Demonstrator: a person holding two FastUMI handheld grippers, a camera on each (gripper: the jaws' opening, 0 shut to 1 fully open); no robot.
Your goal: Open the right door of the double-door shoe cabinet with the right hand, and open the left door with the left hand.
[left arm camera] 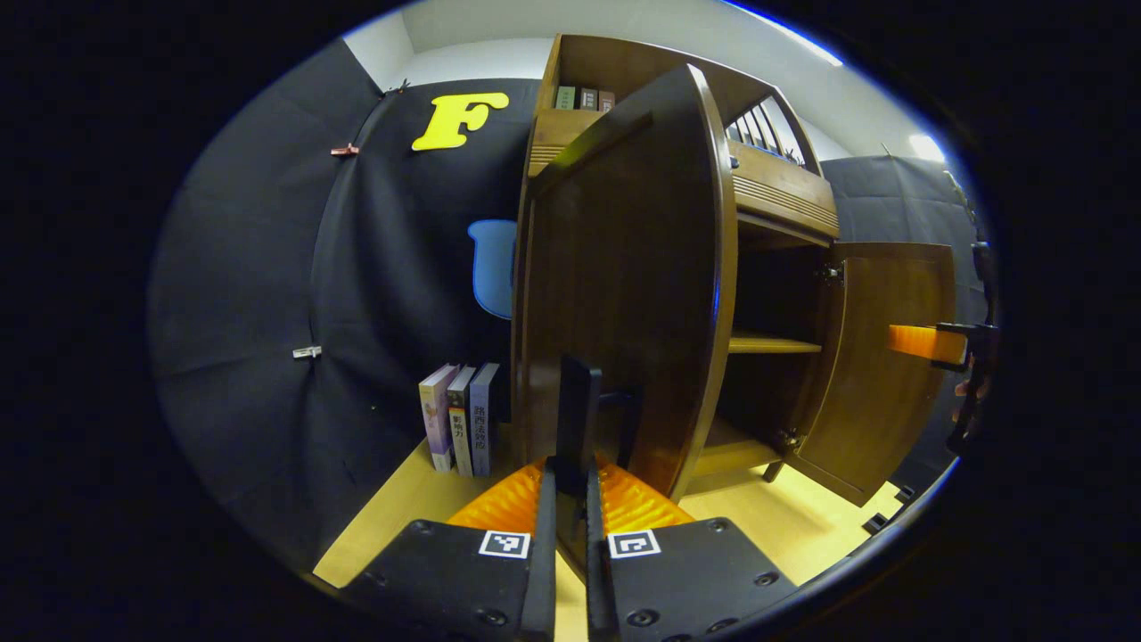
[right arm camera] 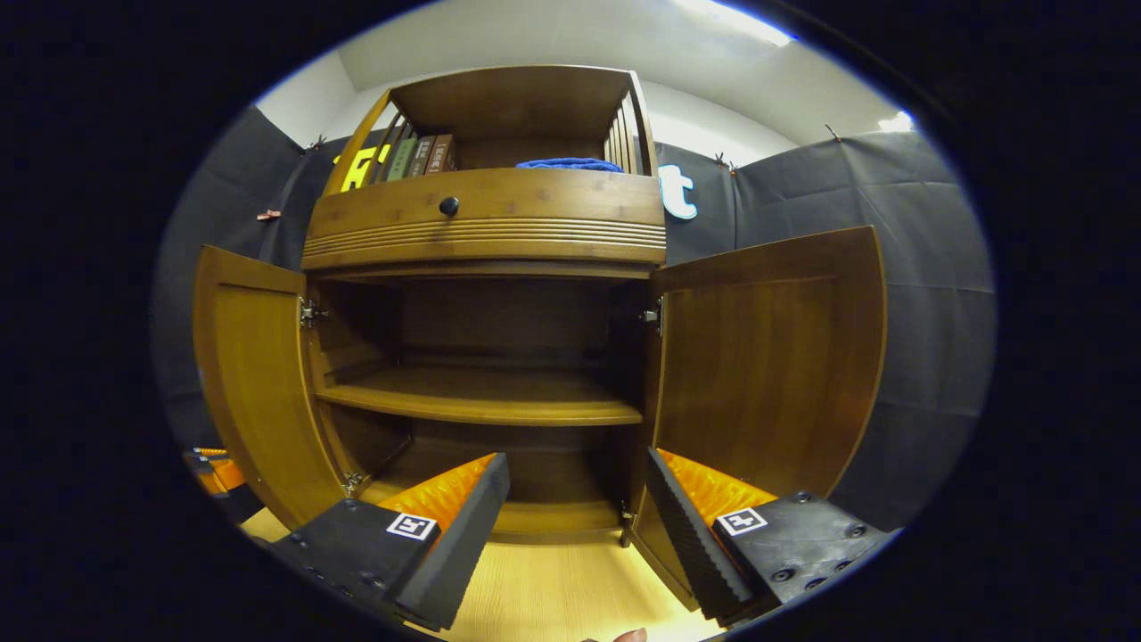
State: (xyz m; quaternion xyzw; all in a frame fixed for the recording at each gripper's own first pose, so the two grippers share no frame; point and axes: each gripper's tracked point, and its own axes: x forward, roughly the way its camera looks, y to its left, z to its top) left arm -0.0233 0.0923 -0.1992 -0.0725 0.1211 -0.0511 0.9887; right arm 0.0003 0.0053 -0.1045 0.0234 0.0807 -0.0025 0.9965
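In the left gripper view the left tool sits lowest and nearest, its two fingers drawn almost together, clamped on the dark handle at the free edge of the left door. That door stands swung well out from the shoe cabinet, edge-on to the camera, so its panel rises tall just beyond the fingertips. Past its edge the cabinet's interior shows, with an inner shelf across it. Left of the door, three books stand upright on the pale floor against the black cloth wall. Farther right, the right door hangs open, and the other tool shows small at that far side, just beyond the door's outer edge.

In the right gripper view the right tool is released, its fingers spread wide apart with nothing between them, low in front of the cabinet's open mouth. Both doors are swung wide, one to each side. Behind them the shelf spans the compartment. Above runs a drawer front with a dark round knob. On the cabinet's top, books lean at the left corner and a blue cloth lies near the middle.
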